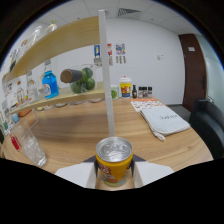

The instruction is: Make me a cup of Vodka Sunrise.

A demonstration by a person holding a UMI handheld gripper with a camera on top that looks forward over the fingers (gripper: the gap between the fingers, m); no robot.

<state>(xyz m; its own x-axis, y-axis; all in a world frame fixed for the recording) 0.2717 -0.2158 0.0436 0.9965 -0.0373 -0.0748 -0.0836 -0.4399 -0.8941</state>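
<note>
A yellow-and-orange drink can [114, 161] with a silver pull-tab top stands upright between my two white fingers [75, 175]. My gripper [114, 174] is shut on the can, with its dark pads pressing on both sides. The wooden table [90, 127] stretches out beyond the can. A tall clear glass [30, 145] stands on the table ahead and to the left of the fingers. On the shelf at the back are a blue bottle [49, 84] and a dark green bottle [78, 77] whose neck points this way.
A thin white post [106, 75] rises from the table just behind the can. A folded white cloth [165, 122] and a patterned sheet [146, 104] lie to the right. A yellow-lidded jar [125, 87] and small dark bottles [142, 91] stand at the back. A black chair [207, 120] sits beyond the table's right edge.
</note>
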